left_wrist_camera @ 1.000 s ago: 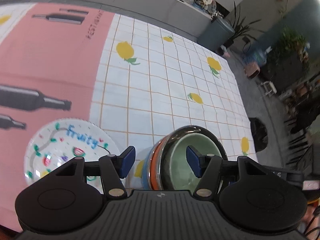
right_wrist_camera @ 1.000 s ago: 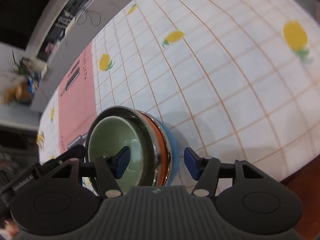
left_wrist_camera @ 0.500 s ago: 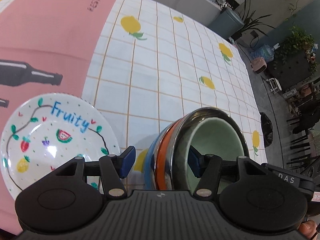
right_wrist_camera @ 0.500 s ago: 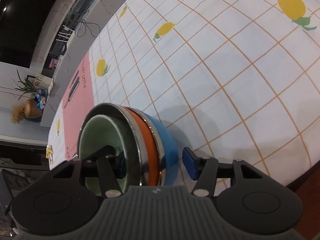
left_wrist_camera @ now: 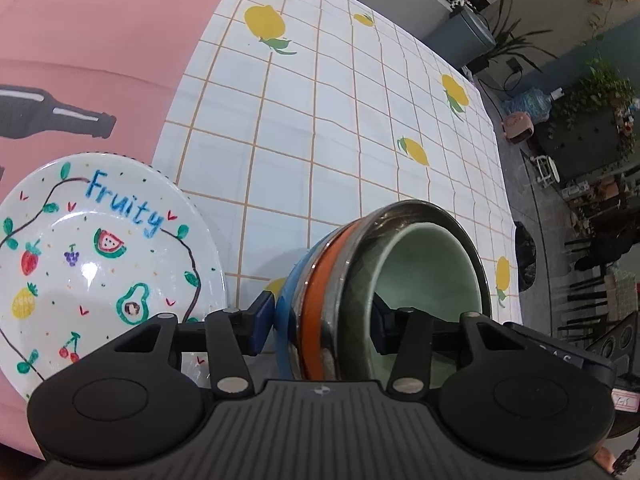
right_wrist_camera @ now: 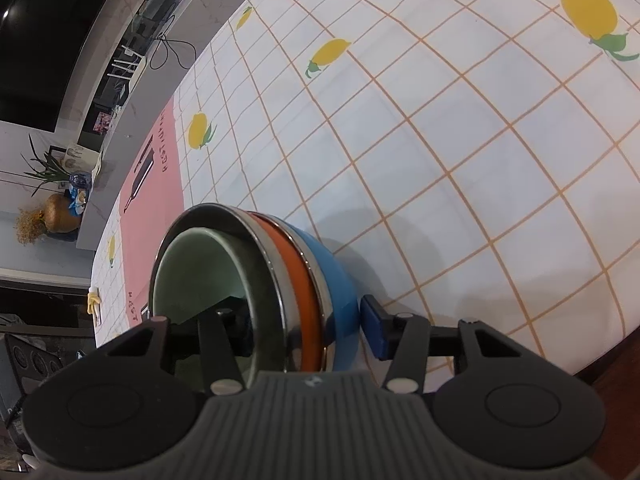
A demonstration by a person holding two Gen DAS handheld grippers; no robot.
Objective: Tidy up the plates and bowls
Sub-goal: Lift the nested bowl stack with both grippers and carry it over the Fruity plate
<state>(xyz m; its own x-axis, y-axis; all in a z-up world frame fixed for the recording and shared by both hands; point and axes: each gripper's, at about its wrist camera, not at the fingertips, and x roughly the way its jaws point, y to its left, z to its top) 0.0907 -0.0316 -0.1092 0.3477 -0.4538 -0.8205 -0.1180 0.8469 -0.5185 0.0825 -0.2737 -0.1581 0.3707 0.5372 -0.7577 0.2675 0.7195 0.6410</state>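
A nested stack of bowls (left_wrist_camera: pixel 352 280), blue outside, then orange, a steel one and a pale green one innermost, sits tilted on the tiled cloth. My left gripper (left_wrist_camera: pixel 320 330) straddles its near wall, one finger outside against the blue bowl, the other inside the green bowl. My right gripper (right_wrist_camera: pixel 304 324) straddles the opposite wall of the stack (right_wrist_camera: pixel 304 264) the same way. Both have their jaws closed on the stack's rim. A white "Fruity" plate (left_wrist_camera: pixel 92 260) lies flat just left of the stack.
The table carries a white tiled cloth with lemons (left_wrist_camera: pixel 320 140) and a pink mat with bottle prints (left_wrist_camera: pixel 80 60). The table's right edge (left_wrist_camera: pixel 504 184) drops to a floor with plants and chairs. The near table edge (right_wrist_camera: pixel 600 364) shows in the right wrist view.
Both grippers have moved down and forward over the bowl stack and closed on its walls. The stack now sits tilted and larger in both views.
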